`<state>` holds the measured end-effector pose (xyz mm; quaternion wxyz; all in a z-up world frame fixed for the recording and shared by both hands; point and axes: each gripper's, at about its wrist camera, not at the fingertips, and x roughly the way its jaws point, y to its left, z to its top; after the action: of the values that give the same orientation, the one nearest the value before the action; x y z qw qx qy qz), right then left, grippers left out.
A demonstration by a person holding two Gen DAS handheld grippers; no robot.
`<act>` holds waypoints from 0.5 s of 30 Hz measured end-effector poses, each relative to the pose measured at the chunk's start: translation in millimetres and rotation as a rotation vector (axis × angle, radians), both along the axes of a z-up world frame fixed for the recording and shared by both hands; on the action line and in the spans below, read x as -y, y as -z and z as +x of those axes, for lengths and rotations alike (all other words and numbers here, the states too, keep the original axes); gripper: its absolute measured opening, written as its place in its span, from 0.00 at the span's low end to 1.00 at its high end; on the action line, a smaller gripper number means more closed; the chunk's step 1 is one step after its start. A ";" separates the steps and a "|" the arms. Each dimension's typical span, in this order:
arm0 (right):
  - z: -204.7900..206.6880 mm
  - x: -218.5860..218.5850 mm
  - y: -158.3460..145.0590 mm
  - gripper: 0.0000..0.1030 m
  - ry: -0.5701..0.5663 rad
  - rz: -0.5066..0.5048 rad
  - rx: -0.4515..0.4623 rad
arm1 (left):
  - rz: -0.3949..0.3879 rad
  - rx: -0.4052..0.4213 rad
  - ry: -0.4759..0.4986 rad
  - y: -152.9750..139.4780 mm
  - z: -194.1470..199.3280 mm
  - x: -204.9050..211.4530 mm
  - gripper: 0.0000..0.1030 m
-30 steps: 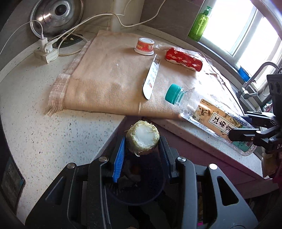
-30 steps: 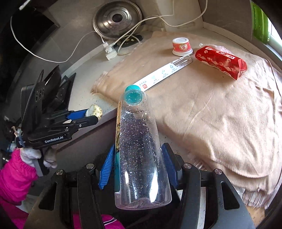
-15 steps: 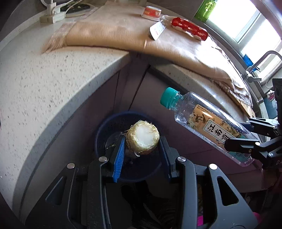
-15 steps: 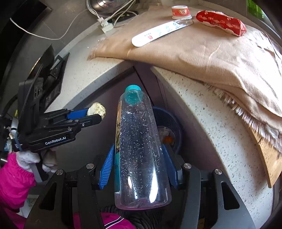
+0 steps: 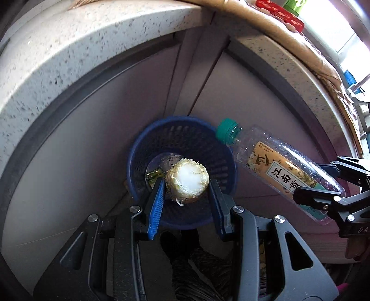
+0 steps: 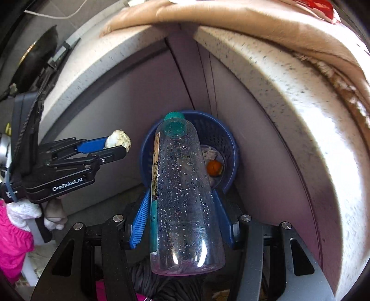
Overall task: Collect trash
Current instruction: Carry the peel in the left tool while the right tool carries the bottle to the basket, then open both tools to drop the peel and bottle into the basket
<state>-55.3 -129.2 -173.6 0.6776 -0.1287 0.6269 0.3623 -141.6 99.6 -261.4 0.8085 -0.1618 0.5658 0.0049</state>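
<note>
done: some scraps already in bin (image 5: 138, 148) | now: left gripper (image 5: 186, 185) clamped on stub (image 5: 187, 180), right gripper (image 6: 182, 213) clamped on bottle (image 6: 182, 196), both above bin | left: release both; red pack (image 5: 279, 11) on counter

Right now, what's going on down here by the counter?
A person is binning trash with a tool in each hand. The left tool grips a round vegetable stub, the right tool an empty plastic bottle. Both hang over the blue basket on the floor, which already holds some scraps. Nothing is released yet.
</note>
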 end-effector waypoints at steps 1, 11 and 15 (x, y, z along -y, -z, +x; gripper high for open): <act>1.0 -3.0 3.7 0.51 -0.005 -0.005 0.003 | -0.002 -0.001 -0.008 4.2 -0.4 -0.6 0.37; 11.9 -27.8 29.7 0.52 -0.046 -0.045 0.038 | -0.010 -0.009 -0.063 32.0 8.1 -4.2 0.37; 11.5 -34.1 35.5 0.52 -0.064 -0.052 0.048 | -0.004 -0.016 -0.078 38.6 12.5 -4.7 0.37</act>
<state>-43.8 -95.1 -209.1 0.6769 -0.1749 0.6154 0.3640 -129.1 104.3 -299.9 0.8029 -0.1854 0.5654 0.0363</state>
